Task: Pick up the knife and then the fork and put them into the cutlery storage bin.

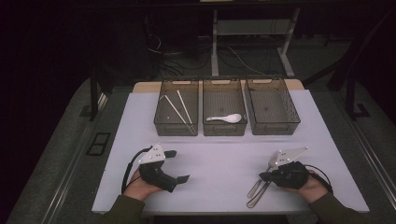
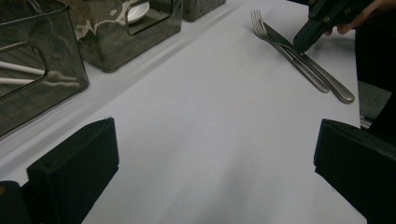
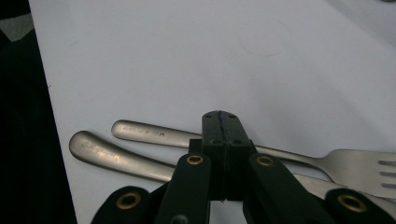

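High view: cutlery sorting partly done, fork and knife left on the bench.
Chopsticks point(image 1: 179, 110) and spoon point(image 1: 226, 118) lie in bins; the third bin point(image 1: 272, 106) is empty. Right gripper point(image 1: 264, 176), closed with nothing between, sits over the fork point(image 3: 327, 161) and knife point(image 3: 116, 157); left gripper point(image 1: 180, 165) gapes idle.

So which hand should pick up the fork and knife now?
Right. The right gripper sits directly over the fork and knife, jaws shut. The left gripper hangs open over bare table, well away.
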Demonstrator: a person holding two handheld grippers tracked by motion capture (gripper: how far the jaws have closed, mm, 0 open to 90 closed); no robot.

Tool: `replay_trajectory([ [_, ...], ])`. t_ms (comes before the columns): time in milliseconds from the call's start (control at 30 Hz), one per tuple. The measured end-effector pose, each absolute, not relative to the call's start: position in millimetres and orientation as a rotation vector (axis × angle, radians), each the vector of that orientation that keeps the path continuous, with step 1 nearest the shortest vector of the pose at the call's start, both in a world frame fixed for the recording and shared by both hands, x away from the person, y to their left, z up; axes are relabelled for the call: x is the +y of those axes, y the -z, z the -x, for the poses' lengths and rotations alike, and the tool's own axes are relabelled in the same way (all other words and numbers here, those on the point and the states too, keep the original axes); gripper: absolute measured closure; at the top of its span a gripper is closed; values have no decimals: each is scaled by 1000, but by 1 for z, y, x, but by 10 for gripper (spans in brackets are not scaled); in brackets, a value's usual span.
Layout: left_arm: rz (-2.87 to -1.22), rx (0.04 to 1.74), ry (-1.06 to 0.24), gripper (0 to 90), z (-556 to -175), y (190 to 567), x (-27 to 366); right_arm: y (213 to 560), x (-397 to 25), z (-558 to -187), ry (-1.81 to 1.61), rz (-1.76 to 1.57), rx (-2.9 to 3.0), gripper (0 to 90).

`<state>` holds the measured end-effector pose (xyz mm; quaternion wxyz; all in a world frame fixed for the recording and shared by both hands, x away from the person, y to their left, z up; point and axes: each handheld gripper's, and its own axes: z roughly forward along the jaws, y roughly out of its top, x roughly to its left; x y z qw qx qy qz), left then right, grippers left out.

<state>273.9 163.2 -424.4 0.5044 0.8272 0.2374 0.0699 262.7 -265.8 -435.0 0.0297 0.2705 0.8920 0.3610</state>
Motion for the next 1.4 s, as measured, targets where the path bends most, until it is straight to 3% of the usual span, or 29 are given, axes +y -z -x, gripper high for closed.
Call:
replay_trajectory([
  [867,-1997,577,-175,0,-274,424,163,442,-250,-259,-1068,-736,2795,896],
  [1400,-1991,582,-173,0,-274,425,162,443,-232,-292,-1053,-725,2744,897],
])
